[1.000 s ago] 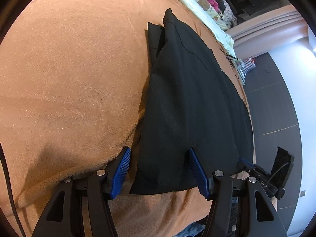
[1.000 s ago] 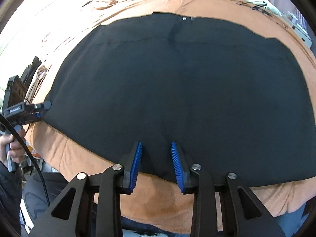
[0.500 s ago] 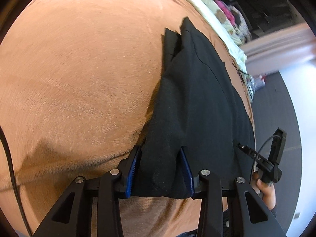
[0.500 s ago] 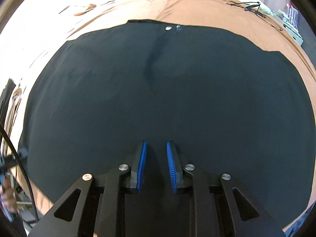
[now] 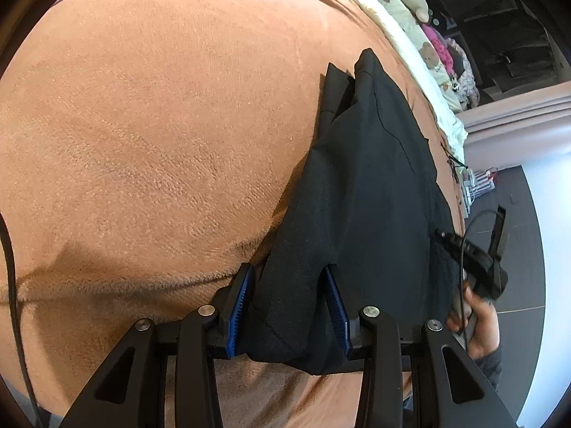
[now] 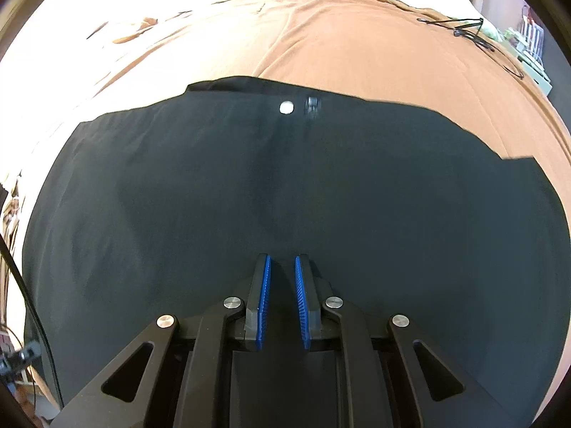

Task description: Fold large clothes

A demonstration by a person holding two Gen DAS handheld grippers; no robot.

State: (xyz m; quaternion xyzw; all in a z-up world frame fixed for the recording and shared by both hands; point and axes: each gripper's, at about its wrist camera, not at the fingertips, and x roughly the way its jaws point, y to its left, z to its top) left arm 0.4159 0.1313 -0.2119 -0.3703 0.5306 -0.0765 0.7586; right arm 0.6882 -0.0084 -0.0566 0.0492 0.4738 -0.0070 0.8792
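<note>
A black garment (image 5: 371,192) is seen spread on a bed covered by a brown plush blanket (image 5: 160,135). All places below are given from this garment.

In the left wrist view, the garment is laid as a long dark strip running away from the camera, with a smaller folded layer showing at its far end. Its near corner is bunched up and is held between the blue pads of the left gripper (image 5: 289,306). The jaws are partly spread, and the thick fold of cloth is pinched from both sides. To the left of the garment only the blanket is seen. At its right edge the right gripper (image 5: 478,264) is visible over the cloth, carried by a person's hand (image 5: 474,321) in a grey sleeve. Beyond its far end, a white sheet with soft toys (image 5: 428,53) is seen at the edge of the bed.

In the right wrist view, the garment (image 6: 249,196) fills most of the picture and lies flat, with some soft wrinkles in the middle. Near its far edge a small white button (image 6: 286,107) is seen, and just beside it a dark fastener, which is blurred. The right gripper (image 6: 282,299) is placed over the near part of the cloth. Its jaws are closing and are almost pressed together, with only a narrow gap between the blue pads; whether cloth is caught in that gap cannot be told. Beyond the far edge the brown blanket (image 6: 357,42) is seen, and a black cable (image 6: 464,30) lies on it, well apart from the garment.
</note>
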